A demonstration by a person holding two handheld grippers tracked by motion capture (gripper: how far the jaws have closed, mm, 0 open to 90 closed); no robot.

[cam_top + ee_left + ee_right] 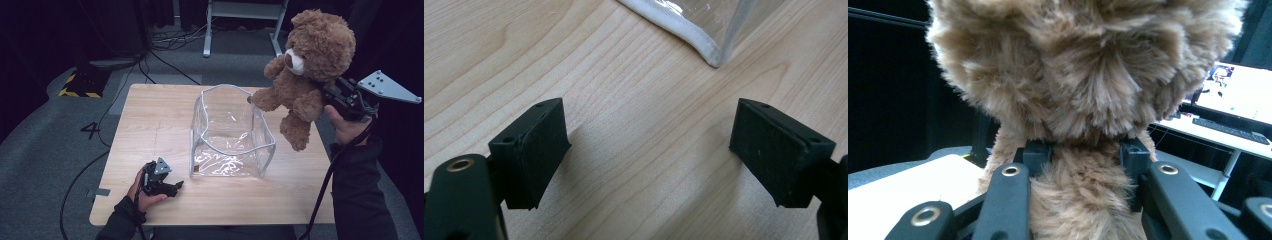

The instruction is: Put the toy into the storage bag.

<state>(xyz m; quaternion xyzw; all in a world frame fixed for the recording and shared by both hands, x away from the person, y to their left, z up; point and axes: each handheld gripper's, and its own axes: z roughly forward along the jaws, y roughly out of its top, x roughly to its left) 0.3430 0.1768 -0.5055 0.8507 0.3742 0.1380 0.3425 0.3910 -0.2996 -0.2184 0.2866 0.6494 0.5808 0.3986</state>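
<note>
A light wooden desk (pixel 150 125) on grey carpeted floor (pixel 45 135) carries a clear plastic bag (pixel 230 135), open-topped with white piping, standing near its centre; the left gripper (pixel 162 182) rests near the desk's front-left corner.

brown teddy bear (pixel 311 65) with white muzzle; clear pouch (pixel 231 134), white-edged; pale wood-grain table (pixel 150 120)

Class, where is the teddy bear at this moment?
In the high view the teddy bear hangs in the air at the upper right, clamped from behind by the right gripper, just right of and above the clear plastic bag on the wooden table.
</note>
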